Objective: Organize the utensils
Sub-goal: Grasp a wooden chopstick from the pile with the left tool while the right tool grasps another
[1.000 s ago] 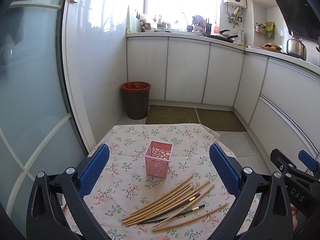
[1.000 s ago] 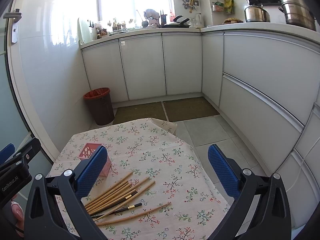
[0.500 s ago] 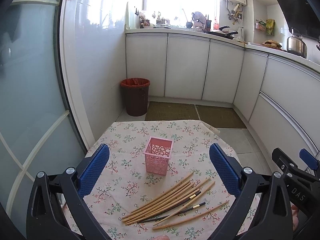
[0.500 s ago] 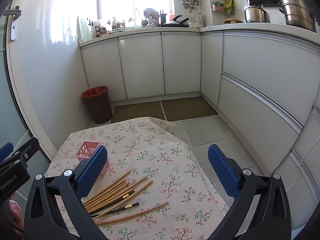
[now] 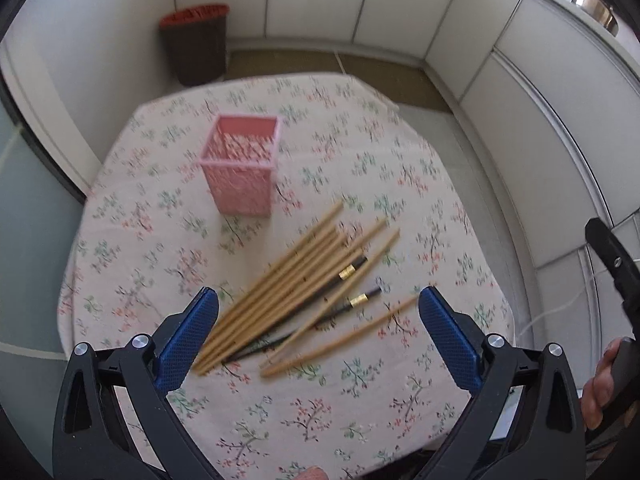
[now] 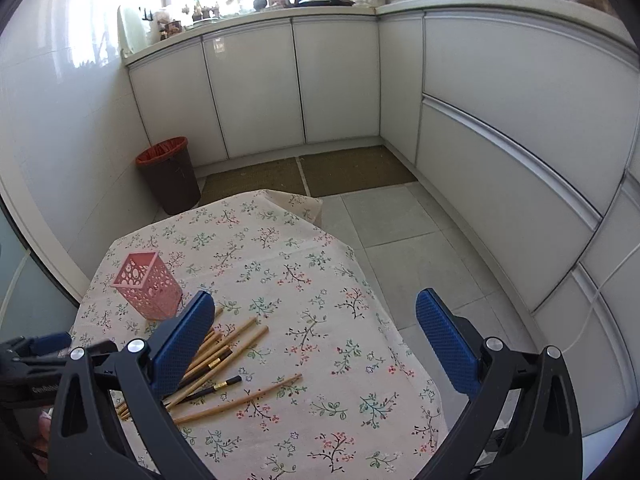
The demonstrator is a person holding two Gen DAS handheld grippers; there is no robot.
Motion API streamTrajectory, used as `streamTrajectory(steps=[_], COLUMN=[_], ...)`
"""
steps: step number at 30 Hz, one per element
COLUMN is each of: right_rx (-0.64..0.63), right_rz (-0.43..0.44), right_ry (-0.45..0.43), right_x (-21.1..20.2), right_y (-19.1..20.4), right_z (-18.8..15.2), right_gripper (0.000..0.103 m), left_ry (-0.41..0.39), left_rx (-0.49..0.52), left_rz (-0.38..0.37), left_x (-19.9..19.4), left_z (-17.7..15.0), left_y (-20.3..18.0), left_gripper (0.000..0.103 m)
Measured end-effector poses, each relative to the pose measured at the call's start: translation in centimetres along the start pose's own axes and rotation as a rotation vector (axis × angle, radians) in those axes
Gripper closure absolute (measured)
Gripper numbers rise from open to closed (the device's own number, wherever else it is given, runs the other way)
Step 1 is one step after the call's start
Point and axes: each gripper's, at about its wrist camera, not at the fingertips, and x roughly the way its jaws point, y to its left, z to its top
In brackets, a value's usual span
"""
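Both the left hand-held gripper (image 5: 318, 336) and right hand-held gripper (image 6: 314, 342) hang spread and empty. Loose bamboo chopsticks (image 5: 288, 284) lie near the perforated pink plastic basket (image 5: 242, 170) on the floral-clothed desk (image 5: 360, 392).

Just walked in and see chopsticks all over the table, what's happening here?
A person holds a claw in each hand over a floral tablecloth. The left claw hangs open above the loose chopsticks; the right claw is open too. The pink basket stands upright beside the pile. Nothing is gripped yet.
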Motion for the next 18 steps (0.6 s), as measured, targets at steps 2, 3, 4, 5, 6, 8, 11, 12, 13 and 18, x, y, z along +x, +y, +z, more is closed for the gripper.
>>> streamTrajectory(steps=[2, 3, 4, 5, 6, 8, 11, 12, 13, 18], right_rx=[0.037, 0.053, 0.069, 0.085, 0.098, 0.113, 0.125, 0.131, 0.139, 0.167], right_rz=[0.012, 0.02, 0.029, 0.037, 0.043, 0.048, 0.054, 0.06, 0.066, 0.09], right_ry=[0.027, 0.04, 0.053, 0.066, 0.077, 0.095, 0.108, 0.111, 0.115, 0.126], right_x=[0.7, 1.0, 1.2, 1.4, 1.7, 2.1, 2.5, 2.6, 2.8, 3.2], right_y=[-1.4, -2.0, -2.5, -3.0, -3.4, -3.9, -4.4, -4.6, -4.7, -5.4], right_z=[0.2, 0.3, 0.4, 0.5, 0.6, 0.6, 0.6, 0.6, 0.7, 1.2], right_gripper=[0.005, 0.005, 0.005, 0.005, 0.005, 0.005, 0.005, 0.005, 0.005, 0.005], left_ry=[0.101, 0.131, 0.151, 0.162, 0.176, 0.208, 0.222, 0.222, 0.222, 0.233], left_rx=[0.008, 0.011, 0.01, 0.011, 0.016, 0.03, 0.083, 0.106, 0.135, 0.213], left_rz=[-0.045, -0.048, -0.039, -0.031, -0.027, -0.032, -0.025, -0.024, -0.025, -0.002], left_x=[2.5, 3.5, 4.4, 4.8, 5.4, 5.9, 6.7, 6.9, 7.0, 8.6], left_z=[-0.1, -0.2, -0.2, -0.2, -0.2, 0.1, 1.1, 1.5, 2.2, 6.3], left_y=[-0.3, -0.4, -0.5, -0.5, -0.7, -1.3, -2.7, -3.3, -4.0, -6.5], left_gripper=[0.007, 0.007, 0.007, 0.007, 0.007, 0.007, 0.007, 0.007, 0.007, 0.007])
